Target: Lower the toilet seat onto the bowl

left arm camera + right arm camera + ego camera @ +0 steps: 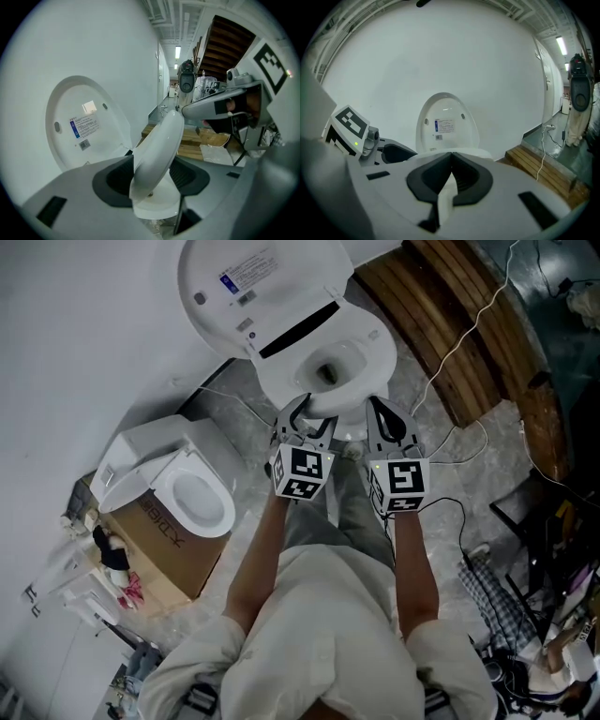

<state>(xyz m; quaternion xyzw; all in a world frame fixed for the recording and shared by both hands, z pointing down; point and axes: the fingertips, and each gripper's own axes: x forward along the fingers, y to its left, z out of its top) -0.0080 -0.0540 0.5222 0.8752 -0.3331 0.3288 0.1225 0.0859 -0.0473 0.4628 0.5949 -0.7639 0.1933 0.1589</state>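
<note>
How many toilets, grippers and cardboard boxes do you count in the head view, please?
Toilets: 2, the large toilet and the small toilet
Grippers: 2, left gripper and right gripper
Cardboard box: 1
Total: 5

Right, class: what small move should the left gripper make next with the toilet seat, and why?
Probably ease the left gripper down gently: it grips the toilet seat by its front edge, tilted just above the bowl rim, not yet resting.
</note>
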